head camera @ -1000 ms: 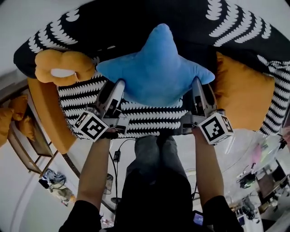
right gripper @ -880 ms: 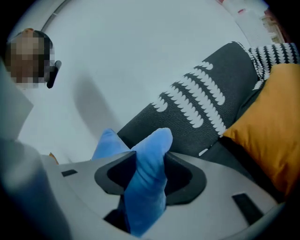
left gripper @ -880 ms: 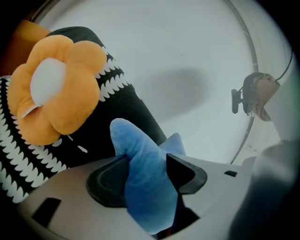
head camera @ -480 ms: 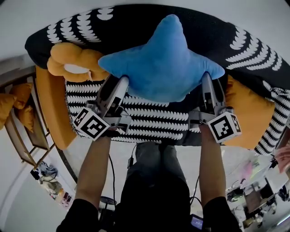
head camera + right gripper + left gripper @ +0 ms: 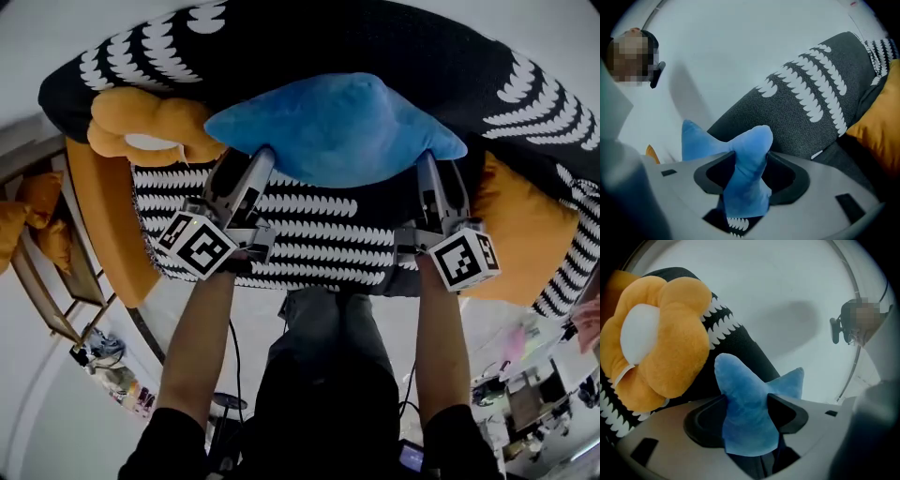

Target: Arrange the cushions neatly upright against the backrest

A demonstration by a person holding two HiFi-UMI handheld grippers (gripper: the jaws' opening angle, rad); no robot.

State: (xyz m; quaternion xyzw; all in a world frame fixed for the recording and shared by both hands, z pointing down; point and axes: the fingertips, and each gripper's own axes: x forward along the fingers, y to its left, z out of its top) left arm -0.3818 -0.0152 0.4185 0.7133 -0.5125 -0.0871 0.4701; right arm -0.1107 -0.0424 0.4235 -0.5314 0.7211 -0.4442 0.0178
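Off to the left there's a wooden rack standing on the pale floor, and a black cable snakes across the floor nearby. The bottom right corner is just a jumble of clutter, too small to make out. The wall is plain white, and another person is over by it.

Orange cushion is cut off at right.
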